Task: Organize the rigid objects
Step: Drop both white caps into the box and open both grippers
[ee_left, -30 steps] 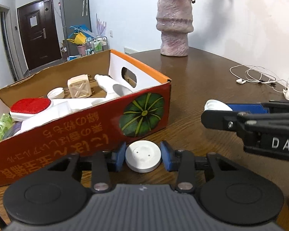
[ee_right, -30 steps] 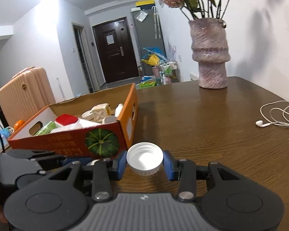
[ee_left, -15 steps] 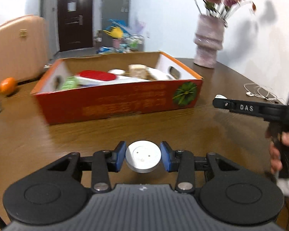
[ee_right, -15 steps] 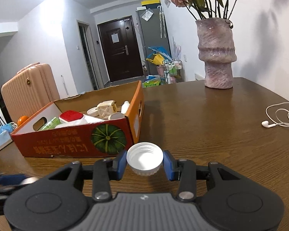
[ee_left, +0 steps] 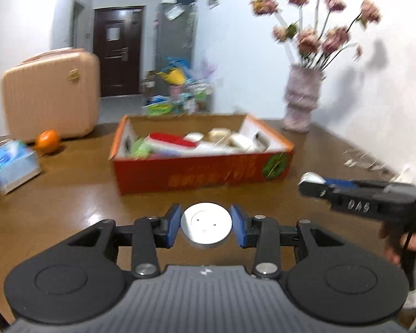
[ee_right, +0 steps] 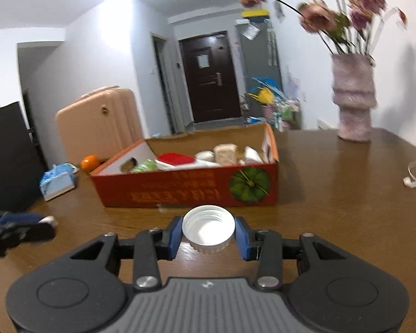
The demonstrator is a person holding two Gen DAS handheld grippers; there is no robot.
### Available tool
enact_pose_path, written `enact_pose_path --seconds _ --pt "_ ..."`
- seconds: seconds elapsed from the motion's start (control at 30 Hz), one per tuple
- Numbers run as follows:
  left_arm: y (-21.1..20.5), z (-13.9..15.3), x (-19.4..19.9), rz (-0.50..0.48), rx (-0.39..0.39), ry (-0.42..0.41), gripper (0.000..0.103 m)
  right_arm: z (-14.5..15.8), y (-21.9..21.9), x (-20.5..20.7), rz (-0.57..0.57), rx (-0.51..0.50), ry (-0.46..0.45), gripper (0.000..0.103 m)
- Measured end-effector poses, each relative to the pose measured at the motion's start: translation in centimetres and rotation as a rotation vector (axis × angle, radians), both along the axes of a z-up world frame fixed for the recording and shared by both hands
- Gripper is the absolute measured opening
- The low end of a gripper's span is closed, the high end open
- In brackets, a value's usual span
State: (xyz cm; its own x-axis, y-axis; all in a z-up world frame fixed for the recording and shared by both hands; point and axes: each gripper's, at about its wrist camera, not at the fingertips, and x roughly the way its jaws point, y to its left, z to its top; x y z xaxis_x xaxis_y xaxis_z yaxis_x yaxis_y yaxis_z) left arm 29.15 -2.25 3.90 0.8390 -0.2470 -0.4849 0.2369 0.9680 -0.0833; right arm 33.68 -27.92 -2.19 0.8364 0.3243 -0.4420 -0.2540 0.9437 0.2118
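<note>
We see a flat white disc [ee_left: 206, 226] with closed face up, and a ribbed white screw cap [ee_right: 208, 229] with hollow side up, each pinched between blue pads above the bench [ee_right: 332, 194].

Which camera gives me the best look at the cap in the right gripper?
Right wrist view: the ribbed white cap, open side up, sits sharp between the blue pads. Left wrist view shows only a blurred white edge of it.

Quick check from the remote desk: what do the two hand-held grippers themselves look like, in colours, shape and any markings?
Both match: the left hand-held gripper and right hand-held gripper have black linkage arms with silver pivot screws, blue finger pads, two round black discs and a ribbed grey body. Seen side-on from the left wrist view, the right one bears white letters, blurred, and a dark cable hangs beside its handle.
</note>
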Motion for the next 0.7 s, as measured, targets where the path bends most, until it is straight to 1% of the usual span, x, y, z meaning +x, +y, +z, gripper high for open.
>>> enact_pose_path --seconds 0.03,0.07,0.13,0.17,0.23,0.3,0.33,0.4,0.5,0.6,0.67,0.7 --pt "0.3 0.7 1.3 -0.032 -0.022 0.003 0.039 0.5 0.4 -0.1 0.016 -0.006 -0.008 0.04" --pt "0.6 1.6 3.1 -0.042 -0.038 0.008 0.039 1.2 0.6 0.0 0.025 -0.012 -0.019 0.04" --pt "0.8 3.0 7.0 -0.047 -0.026 0.01 0.039 2.7 0.6 0.8 0.038 -0.025 -0.043 0.04" --pt "0.9 3.6 9.3 -0.023 -0.01 0.009 0.039 3.5 0.6 1.7 0.046 -0.023 -0.048 0.04" --pt "1.0 4.2 13.8 -0.008 0.014 0.035 0.039 4.9 0.4 4.7 0.085 -0.005 -0.03 0.04" --pt "0.8 4.4 18.4 -0.003 0.02 0.072 0.039 5.6 0.4 9.0 0.126 0.011 0.035 0.04" --pt "0.6 4.3 20.7 -0.011 0.026 0.094 0.039 5.7 0.4 11.2 0.133 0.003 0.064 0.04" --pt "0.0 3.6 25.8 -0.022 0.033 0.162 0.039 5.7 0.6 15.9 0.142 -0.022 0.132 0.04" --pt "-0.7 1.8 32.1 0.001 0.056 0.245 0.039 5.1 1.4 22.0 0.158 -0.053 0.231 0.04" --pt "-1.5 -0.2 36.4 0.01 0.085 0.3 0.039 3.8 2.5 27.0 0.173 -0.117 0.313 0.04" --pt "-1.9 -1.3 38.1 -0.007 0.112 0.33 0.04 2.8 3.3 29.7 0.182 -0.163 0.37 0.04" --pt "-2.0 -1.8 38.7 0.01 0.125 0.348 0.04 2.3 3.6 30.4 0.184 -0.176 0.388 0.04"
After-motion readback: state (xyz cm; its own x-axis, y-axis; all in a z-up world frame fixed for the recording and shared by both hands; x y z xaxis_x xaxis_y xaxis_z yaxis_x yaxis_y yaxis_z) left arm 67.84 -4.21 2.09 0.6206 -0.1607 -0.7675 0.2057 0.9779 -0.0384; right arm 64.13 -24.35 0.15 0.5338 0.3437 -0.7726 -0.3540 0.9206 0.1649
